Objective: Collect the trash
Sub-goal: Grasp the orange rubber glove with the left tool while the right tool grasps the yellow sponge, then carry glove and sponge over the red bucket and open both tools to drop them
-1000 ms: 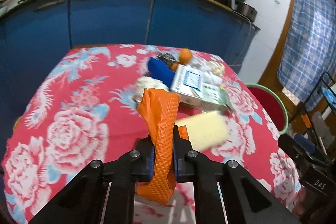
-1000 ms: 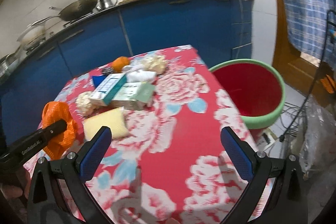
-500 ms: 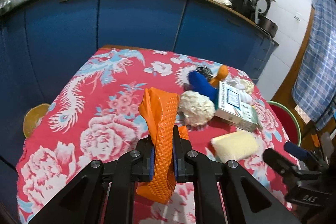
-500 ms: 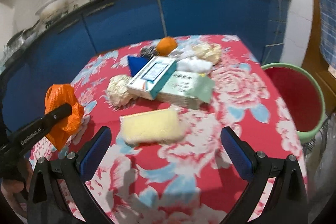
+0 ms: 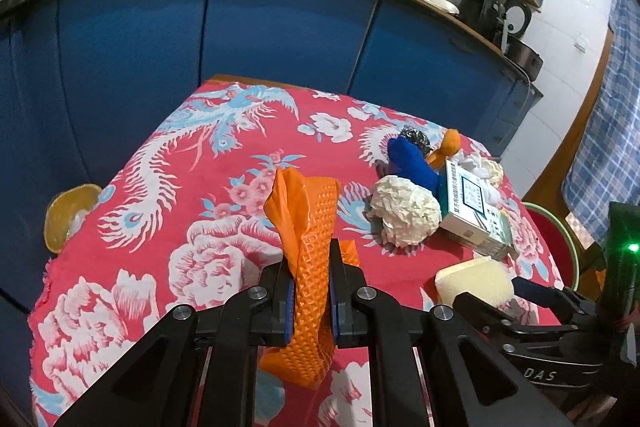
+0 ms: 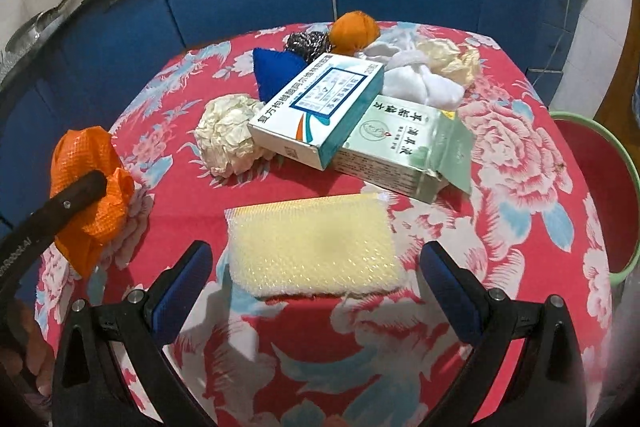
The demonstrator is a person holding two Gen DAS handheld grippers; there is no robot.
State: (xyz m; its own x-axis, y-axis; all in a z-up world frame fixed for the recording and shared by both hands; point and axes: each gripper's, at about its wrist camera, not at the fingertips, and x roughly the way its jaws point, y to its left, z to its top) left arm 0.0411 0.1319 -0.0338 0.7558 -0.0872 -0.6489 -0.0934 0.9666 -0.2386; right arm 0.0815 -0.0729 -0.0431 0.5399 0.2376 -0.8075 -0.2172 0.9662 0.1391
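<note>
A: The left tool [image 5: 310, 297] pinches the orange bag [image 5: 306, 227]; the right tool [image 6: 316, 267] is spread around the sponge [image 6: 316, 247], near the bench's [image 6: 520, 247] front edge.

B: Closing high could skid the sponge off that edge.

A wide stretch of the red flowered tablecloth [image 5: 168, 195] is lying bare on the left side of the table, giving a gripper open passage there. The right gripper [image 6: 316, 267] is standing with jaws wide apart, the yellow sponge [image 6: 316, 247] sitting in the gap, and bare cloth is showing beside each finger. Just behind the sponge, the white-and-teal box [image 6: 316, 107] is leaning on the green box [image 6: 404, 155], blocking the way back. A crumpled paper ball [image 6: 228, 135] is crowding their left flank. At the right table edge, the red bin [image 6: 600, 187] is standing open-mouthed.
</note>
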